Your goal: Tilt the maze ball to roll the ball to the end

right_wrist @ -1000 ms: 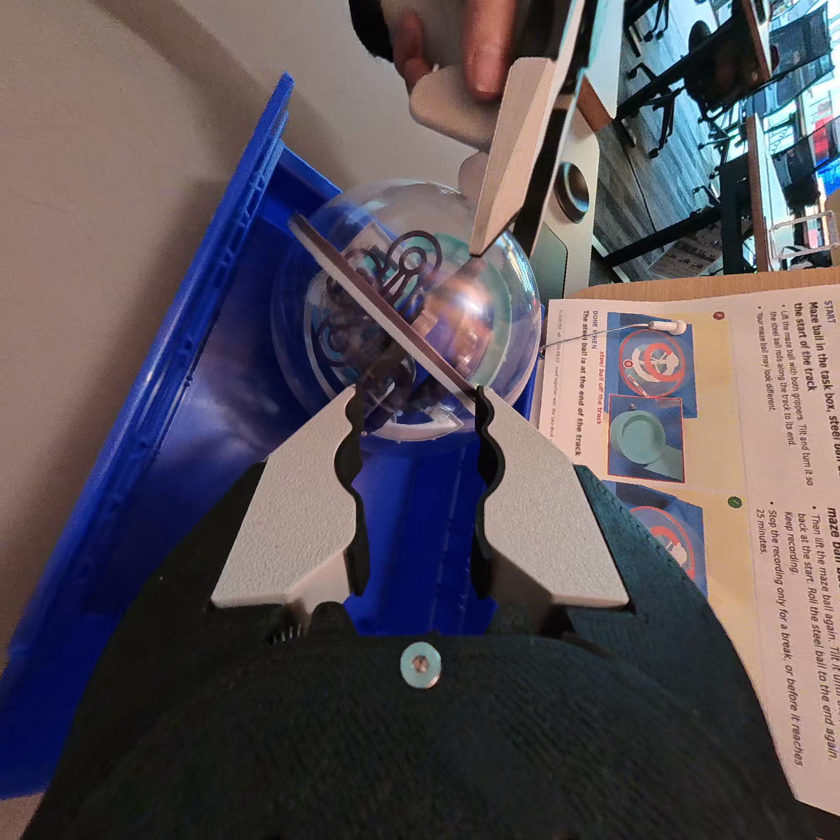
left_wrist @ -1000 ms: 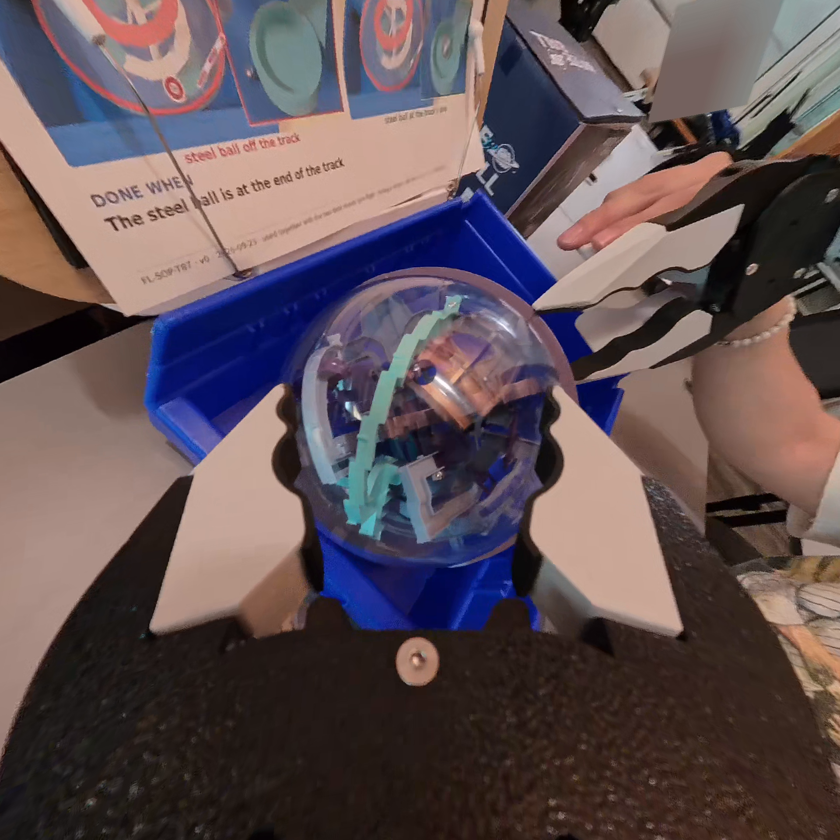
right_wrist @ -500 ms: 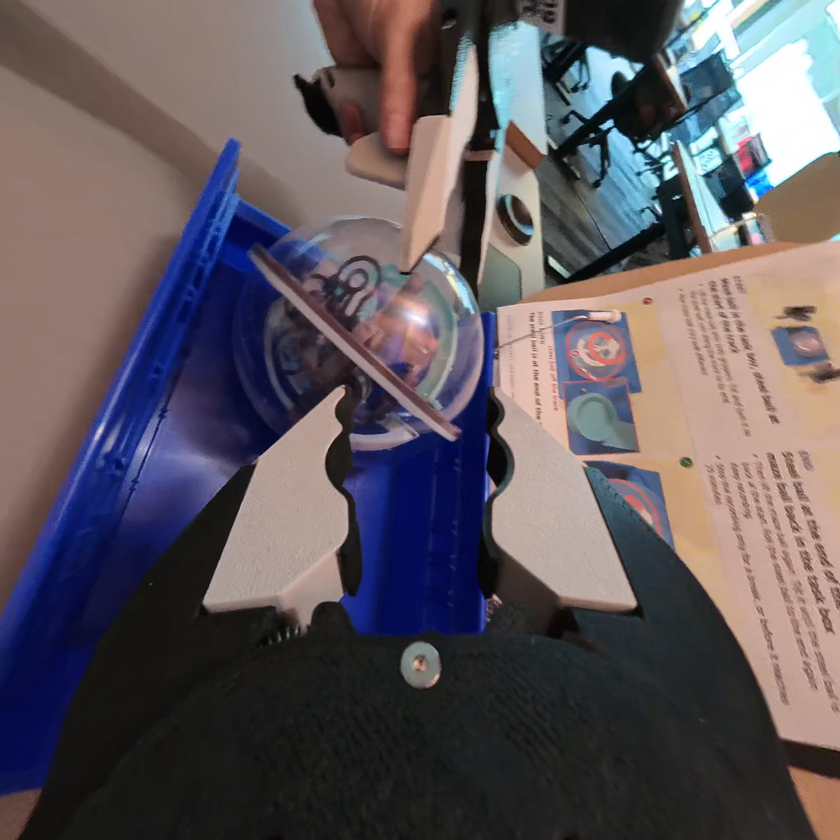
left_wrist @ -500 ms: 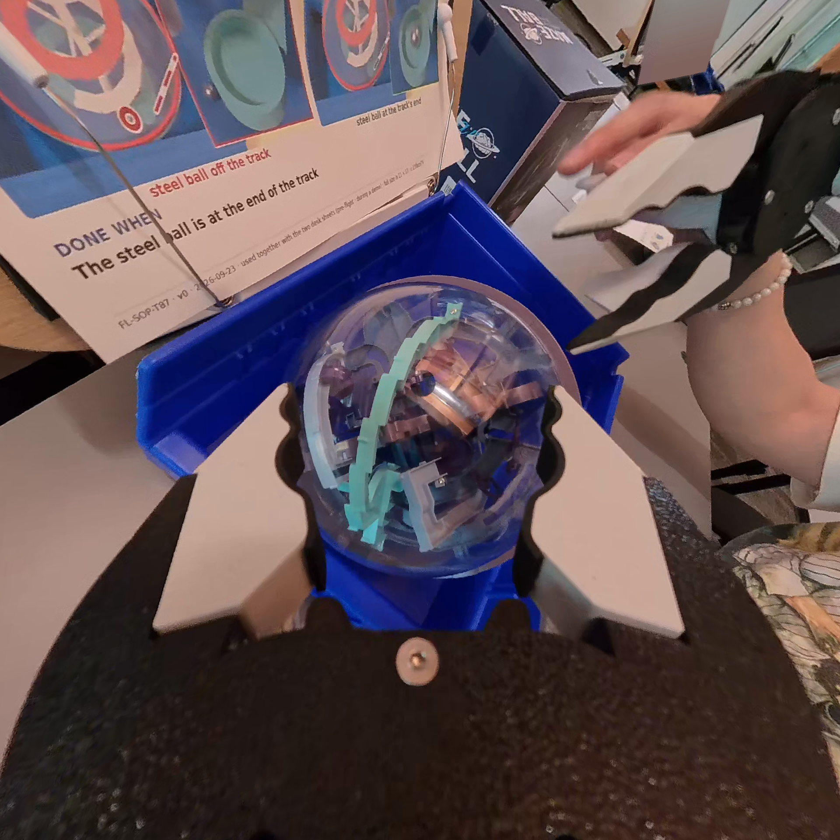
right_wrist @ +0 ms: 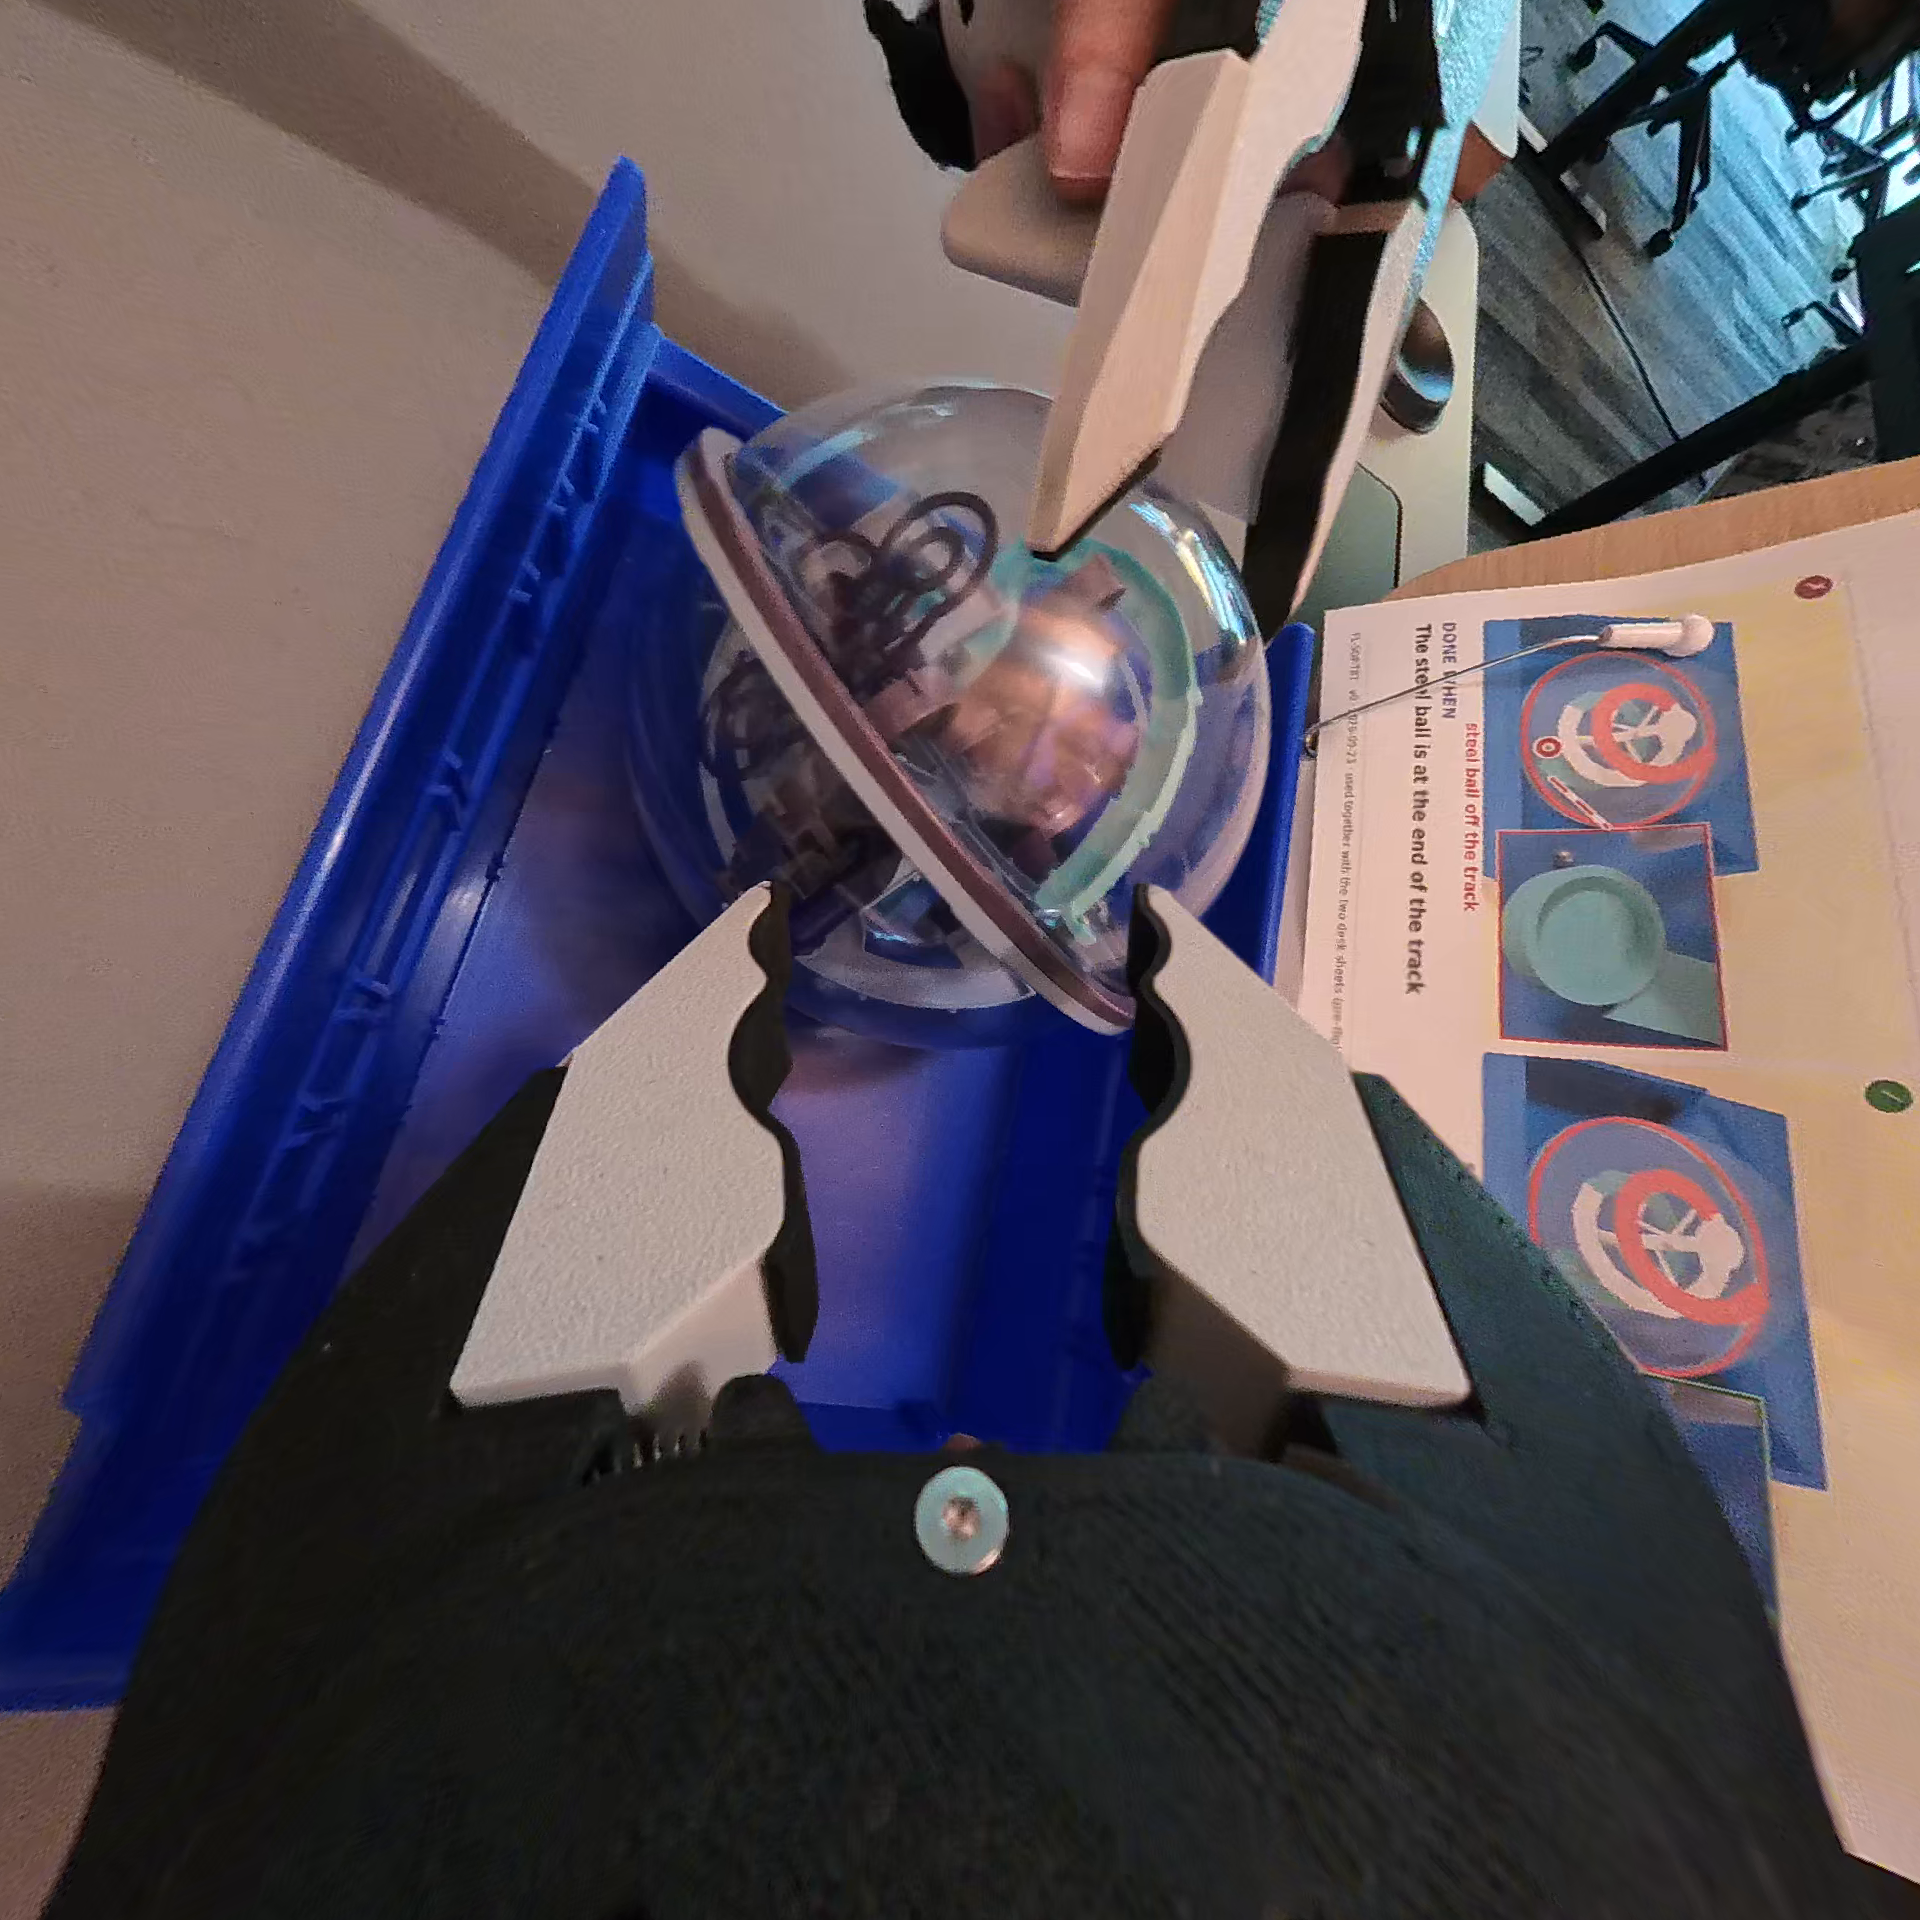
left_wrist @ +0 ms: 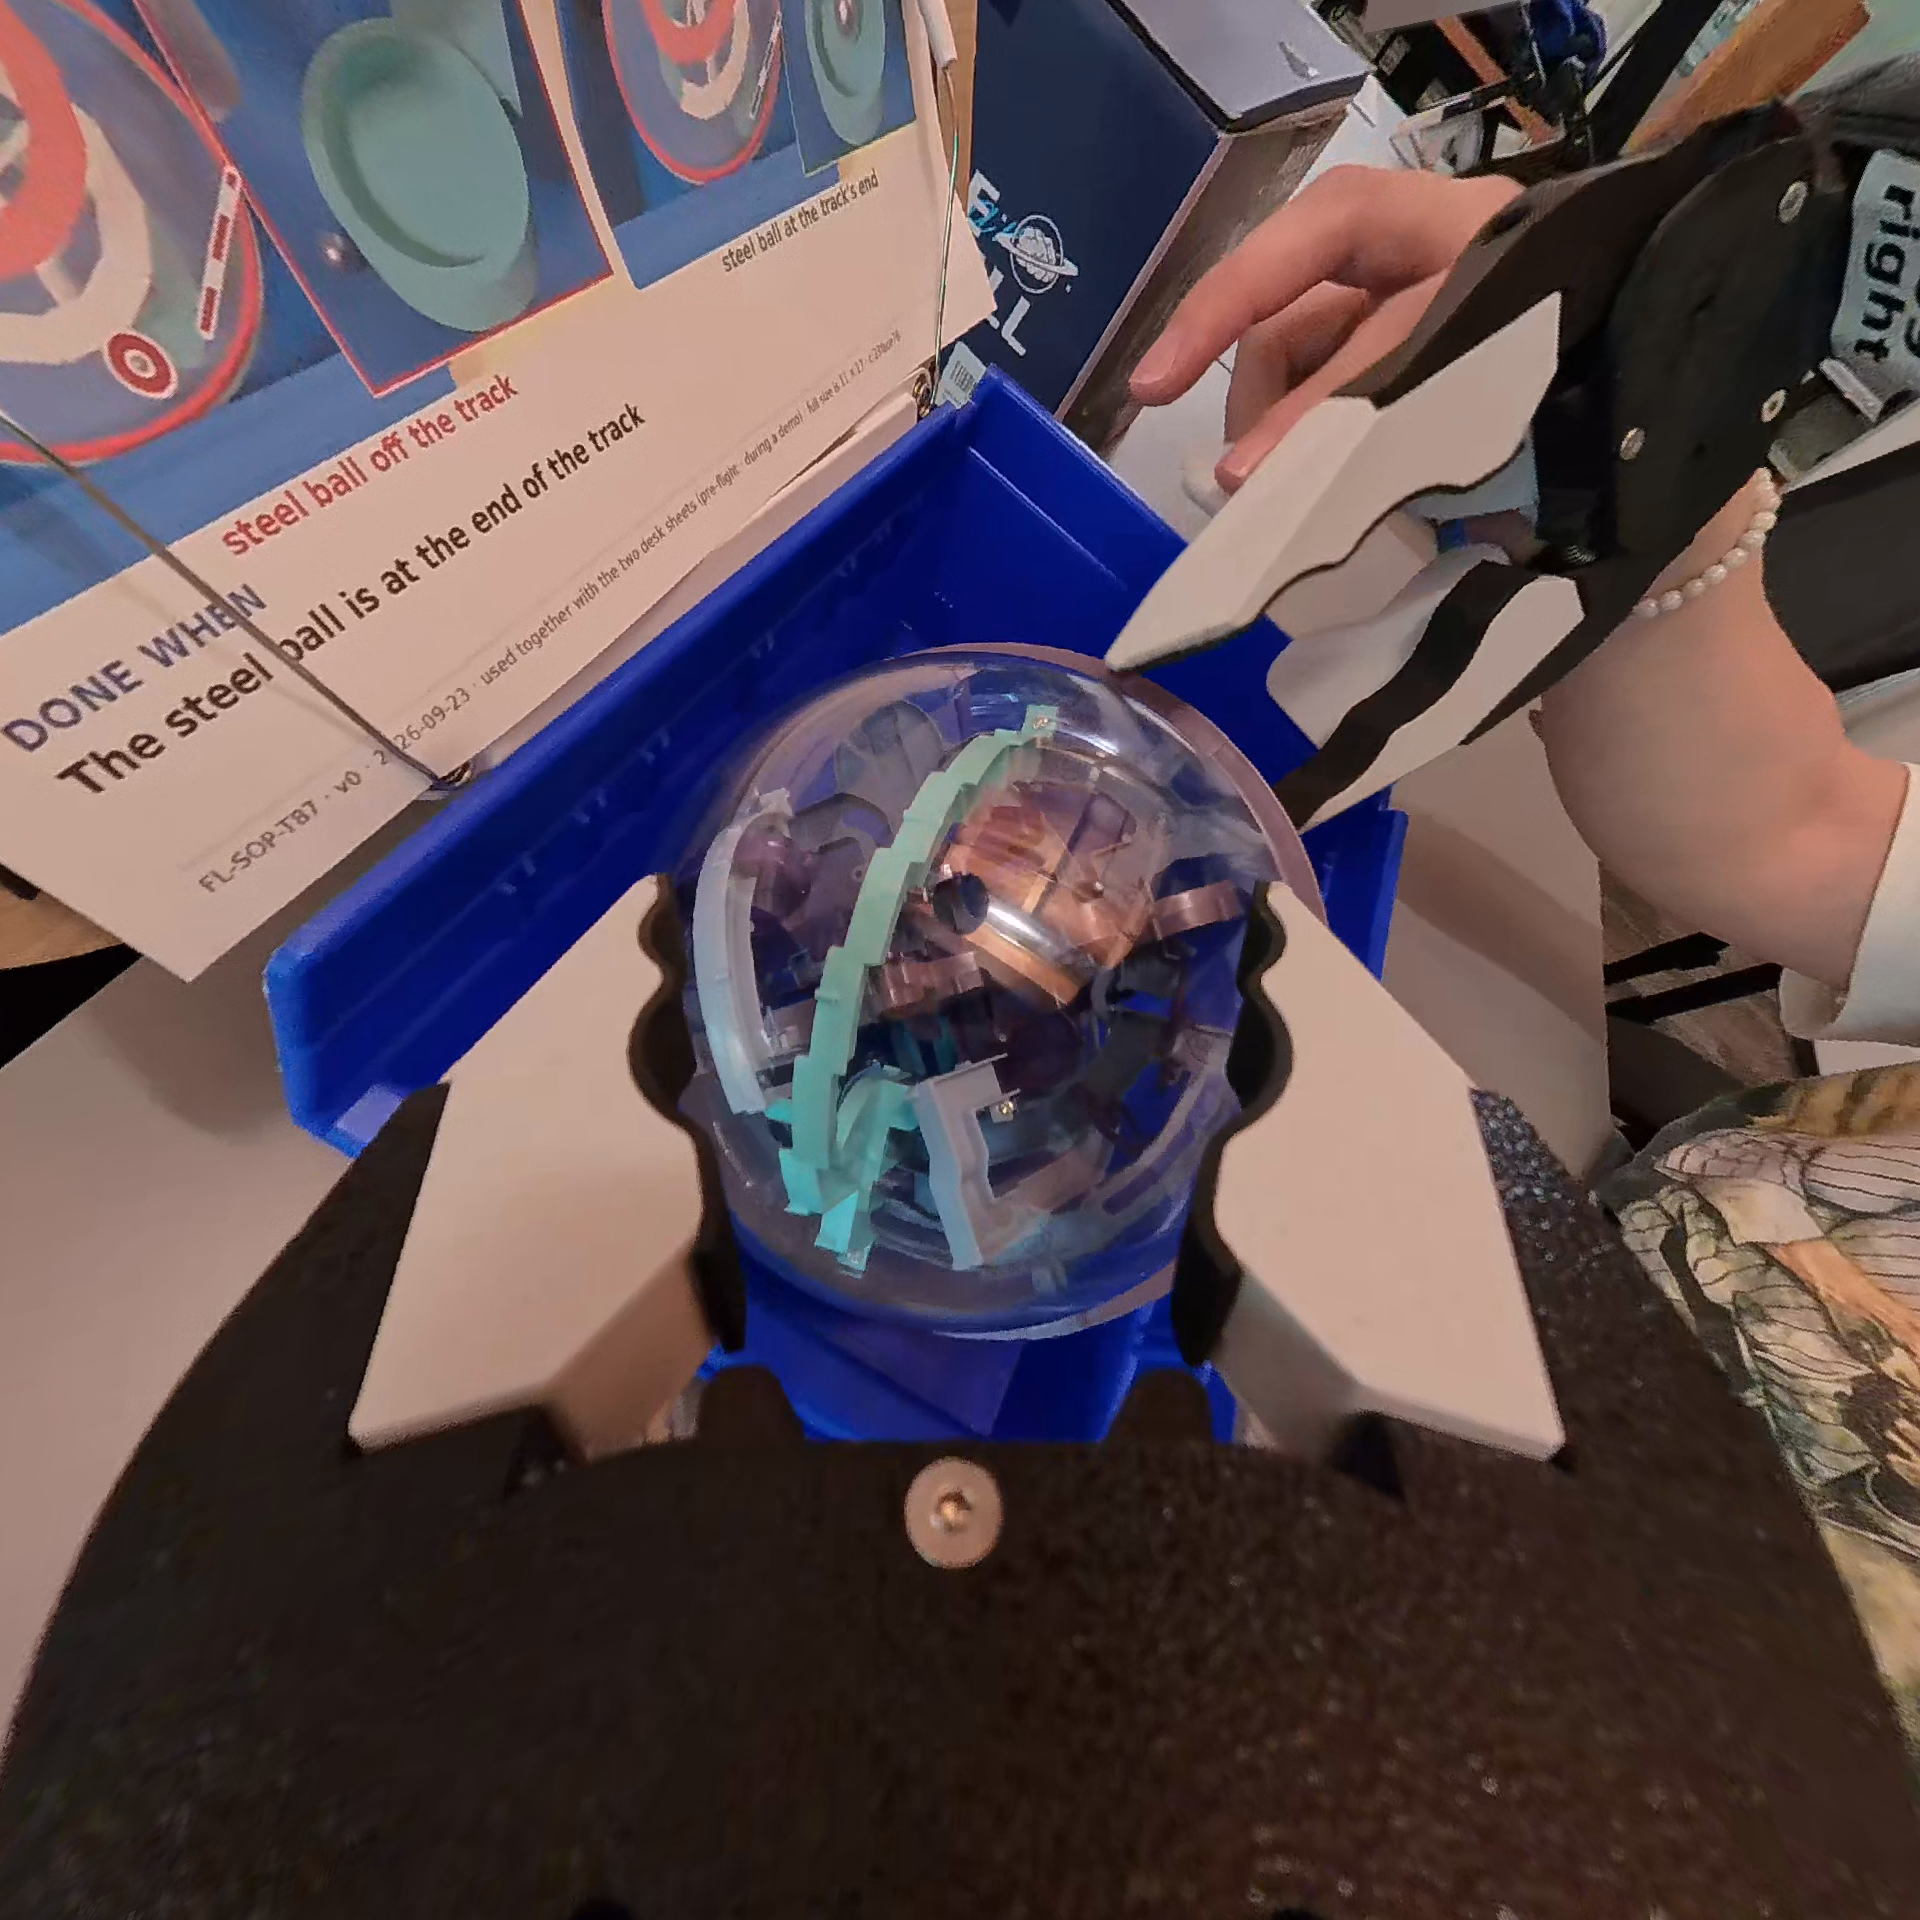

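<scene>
We see a blue bin on the table, and the clear maze ball sits over it. Our left gripper squeezes the ball's sides. Our right gripper is spread wide (its tips just beside the ball's rim).

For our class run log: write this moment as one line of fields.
object: maze ball over blue bin | left tool: shut on maze ball | right tool: open, fingertips at ball's rim | steel ball: not discernible

Printed instruction sheet beside perhaps a dark box.
</scene>
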A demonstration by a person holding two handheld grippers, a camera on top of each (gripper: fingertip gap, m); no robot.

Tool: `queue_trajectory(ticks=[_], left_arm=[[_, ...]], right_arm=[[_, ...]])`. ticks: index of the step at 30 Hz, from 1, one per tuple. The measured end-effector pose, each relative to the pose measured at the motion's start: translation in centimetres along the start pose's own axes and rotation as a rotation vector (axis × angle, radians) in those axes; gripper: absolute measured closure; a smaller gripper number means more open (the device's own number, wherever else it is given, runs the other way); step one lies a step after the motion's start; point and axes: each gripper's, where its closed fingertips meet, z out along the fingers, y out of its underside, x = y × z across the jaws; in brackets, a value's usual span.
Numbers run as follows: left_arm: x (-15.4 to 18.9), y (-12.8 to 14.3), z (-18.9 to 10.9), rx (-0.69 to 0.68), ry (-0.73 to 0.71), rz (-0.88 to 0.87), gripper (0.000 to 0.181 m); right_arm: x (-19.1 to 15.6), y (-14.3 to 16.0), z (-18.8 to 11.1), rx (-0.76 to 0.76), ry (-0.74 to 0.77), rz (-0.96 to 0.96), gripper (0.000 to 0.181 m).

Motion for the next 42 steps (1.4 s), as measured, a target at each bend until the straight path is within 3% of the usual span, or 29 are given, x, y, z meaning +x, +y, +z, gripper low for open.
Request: queue_trajectory(ticks=[6,11,16,27,31,36,42], left_arm=[[0.0,-0.4,0.5,-0.002,0.064,0.030,0.078],[0.0,-0.5,0.8,-0.043,0.094,0.042,0.078],[0.0,-1.0,1.5,-0.049,0.131,0.047,0.078],[0.6,-1.3,2.6,-0.051,0.191,0.049,0.079],[0.4,-1.4,2.8,-0.046,0.174,0.027,0.078],[0.2,-1.9,2.6,0.000,0.099,0.018,0.081],[-0.9,-1.6,-0.2,0.102,-0.057,-0.031,0.074]], right_arm=[[0.4,1.1,-0.6,-0.044,0.035,0.029,0.109],[1.4,-0.4,-2.4,0.113,0.051,0.177,0.108],[1.4,2.0,-1.7,-0.010,0.057,0.168,0.098],[1.2,1.9,-1.4,0.051,0.055,0.158,0.100],[0.6,1.2,-0.9,0.079,0.016,0.162,0.098],[-0.2,2.2,0.3,0.006,-0.016,0.132,0.091],[-0.4,2.3,0.5,-0.006,-0.017,0.144,0.095]])
